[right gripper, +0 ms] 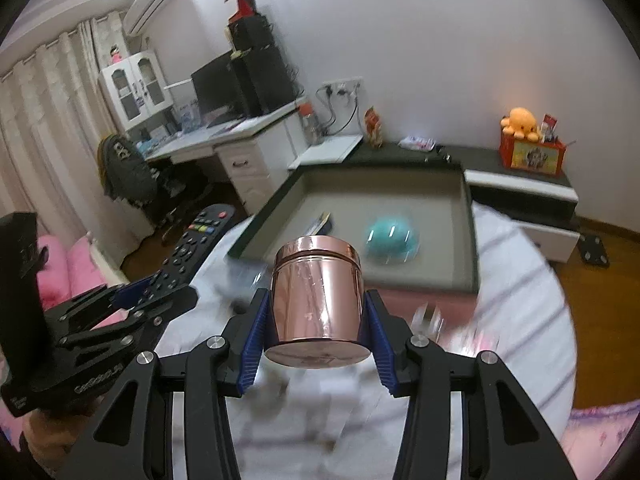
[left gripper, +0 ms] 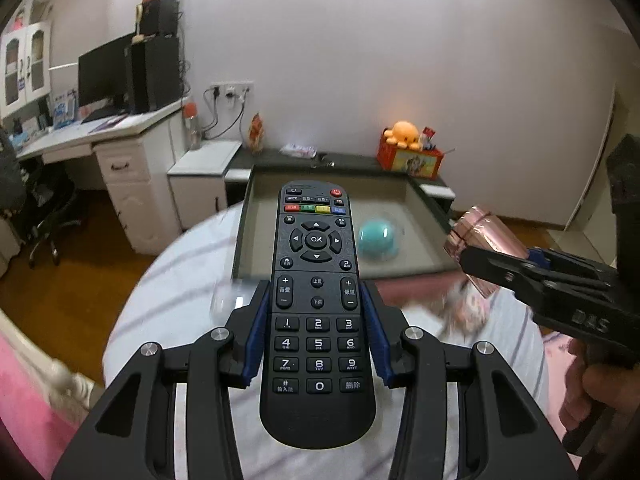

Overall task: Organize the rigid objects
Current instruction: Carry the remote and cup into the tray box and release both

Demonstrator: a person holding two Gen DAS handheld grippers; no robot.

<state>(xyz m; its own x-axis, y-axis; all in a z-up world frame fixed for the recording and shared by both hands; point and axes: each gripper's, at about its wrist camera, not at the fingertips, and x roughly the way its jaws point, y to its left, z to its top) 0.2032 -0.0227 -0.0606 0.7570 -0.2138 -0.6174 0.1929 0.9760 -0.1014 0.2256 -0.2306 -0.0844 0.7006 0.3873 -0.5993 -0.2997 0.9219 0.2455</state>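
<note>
My left gripper (left gripper: 316, 332) has its jaws clamped on the remote (left gripper: 316, 300), low centre. My right gripper (right gripper: 318, 328) grips the copper jar (right gripper: 318, 296) likewise. Beyond lies the tray (right gripper: 466, 216), mid-frame, holding a teal dome (right gripper: 392, 242).

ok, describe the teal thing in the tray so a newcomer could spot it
Find the shallow grey tray lying on the striped bedding. Inside it sits a teal dome, right of a small dark item near the tray's left wall. It is the only rounded, teal object there.
</note>
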